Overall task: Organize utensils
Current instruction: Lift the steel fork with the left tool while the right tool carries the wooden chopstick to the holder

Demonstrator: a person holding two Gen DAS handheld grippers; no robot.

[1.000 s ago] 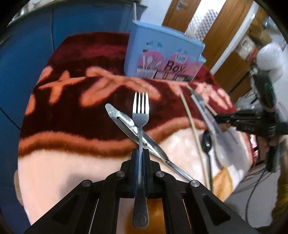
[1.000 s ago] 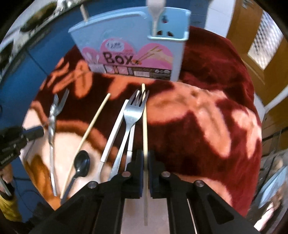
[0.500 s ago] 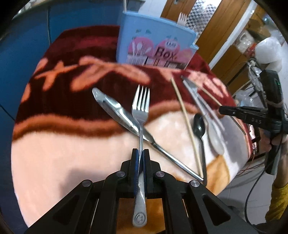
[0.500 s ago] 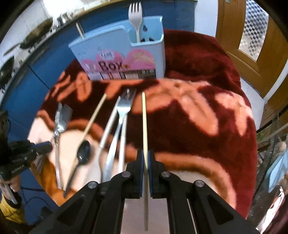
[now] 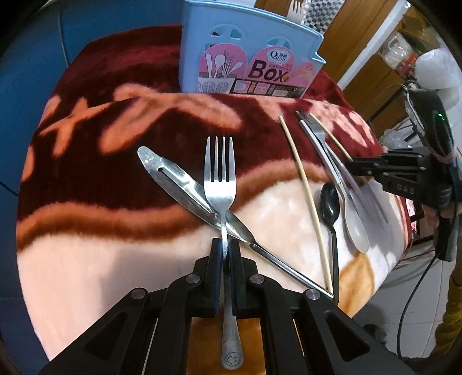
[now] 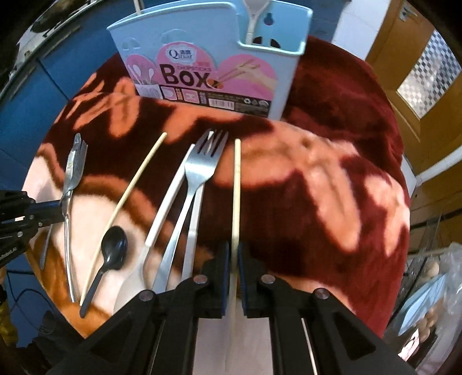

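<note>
My left gripper [image 5: 225, 248] is shut on a steel fork [image 5: 219, 178], held above a steel knife [image 5: 184, 187] that lies on the blanket. My right gripper [image 6: 234, 251] is shut on a pale wooden chopstick [image 6: 236, 184], pointing at the blue utensil box [image 6: 213, 49], which also shows in the left wrist view [image 5: 248, 54]. A white utensil [image 6: 254, 14] stands in the box's side pocket. On the blanket lie a second chopstick [image 6: 130, 190], a black spoon [image 6: 111, 253], a steel fork [image 6: 199, 170] and white plastic utensils [image 6: 167, 202].
The table is covered by a red and peach plush blanket [image 6: 317, 178]. Blue cabinets [image 5: 101, 26] stand behind it and wooden doors [image 6: 404, 43] to the right. Cables and bags lie off the table's right edge [image 5: 415, 282].
Both grippers moved closer to the box, which now looks larger. The left still holds the fork and the right still holds the chopstick.
</note>
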